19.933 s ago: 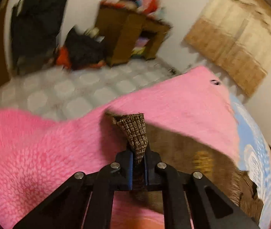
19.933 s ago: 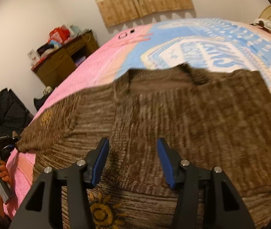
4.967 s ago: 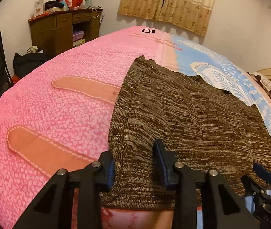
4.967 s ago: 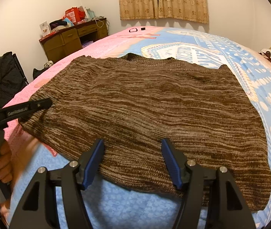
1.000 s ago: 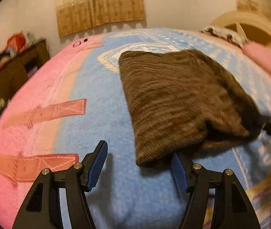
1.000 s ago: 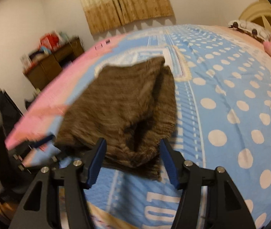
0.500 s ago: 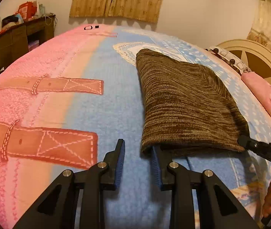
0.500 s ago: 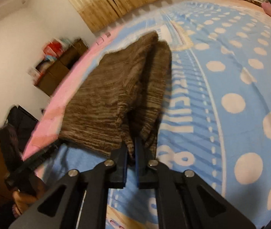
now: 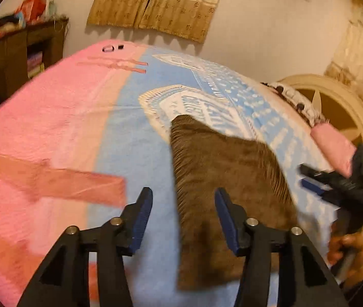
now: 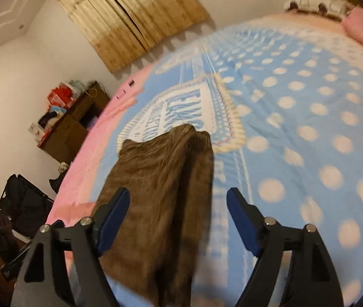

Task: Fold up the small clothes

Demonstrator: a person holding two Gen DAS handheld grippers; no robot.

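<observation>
- A folded brown sweater [image 9: 222, 179] lies alone in the middle of the blue-and-pink bedspread [image 9: 53, 117], bare blanket on every side of it.
- Left gripper [image 9: 183, 212] hangs with jaws spread over the sweater's left edge; open pink blanket runs clear to its left.
- Right gripper [image 10: 178, 211], jaws wide, straddles the sweater's right edge; the polka-dot stretch [image 10: 309, 117] beyond is unobstructed.
- A pink pillow [image 9: 332, 145] and cream headboard [image 9: 347, 107] close off the far right.
- A wooden cabinet [image 10: 71, 128] stands off the bed's far side.

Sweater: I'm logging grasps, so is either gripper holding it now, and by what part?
Nothing is held. The left gripper and right gripper are both open above the folded sweater, which lies on the bed.
</observation>
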